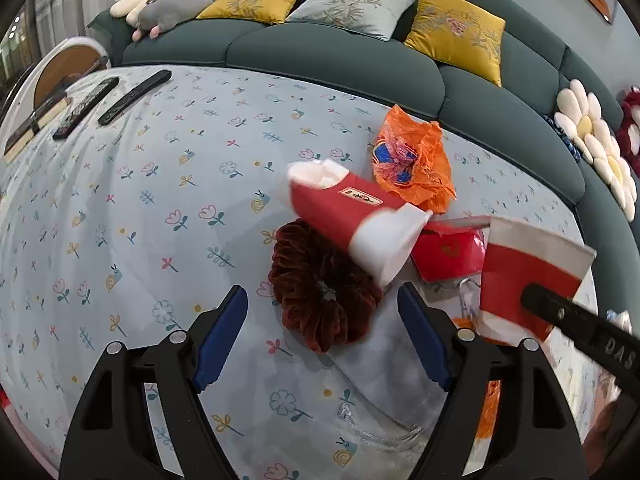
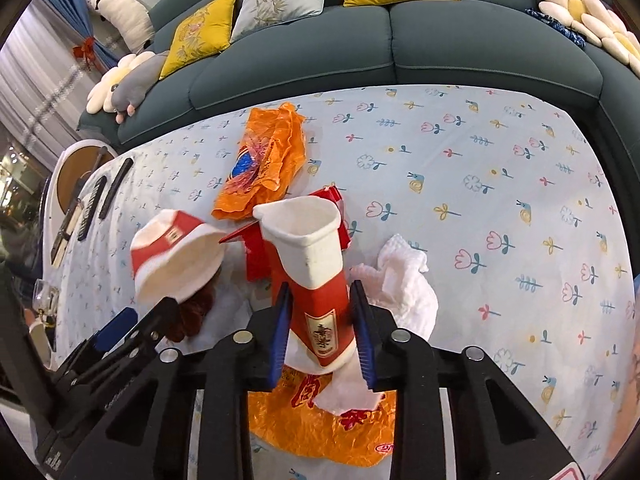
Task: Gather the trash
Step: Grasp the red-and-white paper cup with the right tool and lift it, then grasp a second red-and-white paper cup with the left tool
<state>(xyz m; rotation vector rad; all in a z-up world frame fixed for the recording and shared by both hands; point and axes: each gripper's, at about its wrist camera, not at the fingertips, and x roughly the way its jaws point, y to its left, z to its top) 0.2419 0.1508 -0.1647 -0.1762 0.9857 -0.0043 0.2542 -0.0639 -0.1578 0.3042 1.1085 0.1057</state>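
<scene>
I am gripping the red paper cup (image 2: 320, 280) in the right jaws, long axis toward twelve o'clock; the left jaws are standing open, second cup (image 1: 352, 216) at one o'clock.

The tablecloth (image 1: 120, 208) is bare and roomy on the left wrist view's left side. Ahead, a red scrunchie (image 1: 320, 300), a paper cup (image 1: 352, 216) and an orange bag (image 1: 412, 160) crowd together (touching or nearly so), blocking that way.

Two red-and-white paper cups (image 2: 316, 280), two orange bags (image 2: 264, 160), one scrunchie (image 1: 320, 292)
</scene>
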